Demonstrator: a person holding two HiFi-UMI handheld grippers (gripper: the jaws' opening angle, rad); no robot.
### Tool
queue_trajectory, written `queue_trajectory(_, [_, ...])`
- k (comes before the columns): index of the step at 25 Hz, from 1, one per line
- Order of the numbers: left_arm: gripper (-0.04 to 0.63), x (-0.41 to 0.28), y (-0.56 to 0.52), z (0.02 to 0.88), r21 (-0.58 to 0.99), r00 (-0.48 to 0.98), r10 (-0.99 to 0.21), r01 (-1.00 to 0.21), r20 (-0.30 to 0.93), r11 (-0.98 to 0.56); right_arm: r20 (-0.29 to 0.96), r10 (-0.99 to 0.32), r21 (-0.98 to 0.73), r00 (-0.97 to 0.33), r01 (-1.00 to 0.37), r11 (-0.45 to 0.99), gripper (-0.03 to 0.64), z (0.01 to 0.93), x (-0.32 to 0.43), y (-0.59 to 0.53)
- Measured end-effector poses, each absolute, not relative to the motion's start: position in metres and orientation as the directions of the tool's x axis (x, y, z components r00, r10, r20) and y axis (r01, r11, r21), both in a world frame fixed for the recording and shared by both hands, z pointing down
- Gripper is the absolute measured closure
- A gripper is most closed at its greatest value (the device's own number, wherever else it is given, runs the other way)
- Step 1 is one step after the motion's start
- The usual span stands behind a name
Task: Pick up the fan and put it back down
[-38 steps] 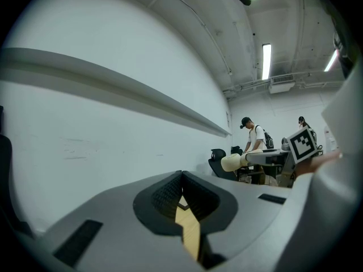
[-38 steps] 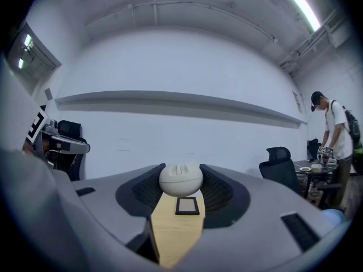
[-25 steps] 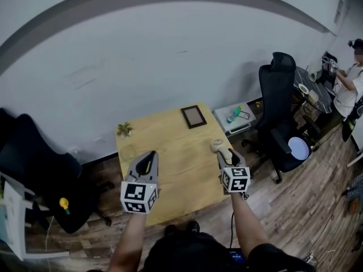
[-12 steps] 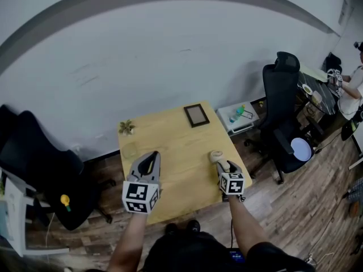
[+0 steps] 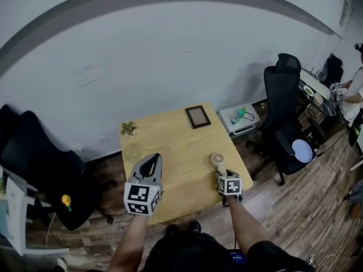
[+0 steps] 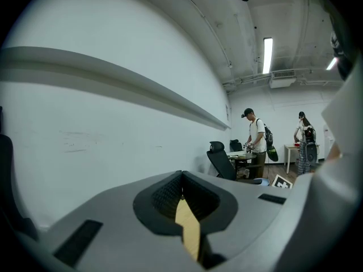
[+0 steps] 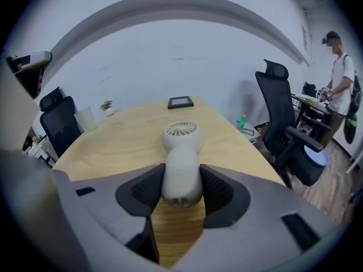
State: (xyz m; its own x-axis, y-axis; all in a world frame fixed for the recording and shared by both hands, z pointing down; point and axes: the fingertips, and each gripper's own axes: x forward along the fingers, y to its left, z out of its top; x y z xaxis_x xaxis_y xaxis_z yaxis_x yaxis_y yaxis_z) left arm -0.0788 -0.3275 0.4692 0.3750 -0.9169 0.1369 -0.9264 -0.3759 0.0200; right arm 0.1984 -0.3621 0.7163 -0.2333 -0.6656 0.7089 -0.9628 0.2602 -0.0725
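Note:
A small white hand-held fan [image 5: 216, 159] is over the right part of the wooden table [image 5: 170, 143]. My right gripper [image 5: 223, 173] is shut on its handle. In the right gripper view the two pads press the handle [image 7: 181, 177] from both sides, and the round grille head [image 7: 181, 134] points away, low over the tabletop. Whether it touches the wood I cannot tell. My left gripper [image 5: 148, 164] hovers above the table's left front with its jaws together and nothing in them. The left gripper view shows only a thin wedge of table between the left gripper [image 6: 182, 202] pads.
A dark picture frame [image 5: 198, 117] lies at the table's far edge, with a small plant [image 5: 128, 128] and a clear cup [image 5: 132, 151] at the left. Black office chairs stand to the right [image 5: 286, 112] and left [image 5: 39, 169]. A low white stand [image 5: 241, 118] holds bottles.
My right gripper has come down toward the table with the fan, tipping more steeply downward. The left gripper has stayed put.

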Motion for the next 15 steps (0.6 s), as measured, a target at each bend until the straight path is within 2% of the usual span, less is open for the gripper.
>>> queue_trajectory(15, [0.572,-0.083,-0.325,0.469,0.022,0.368,-0.92,-0.929,0.135,-0.368,0.756,-0.622,-0.062,-0.206,-0.967,0.245,0.408,0.734,0.198,-0.355])
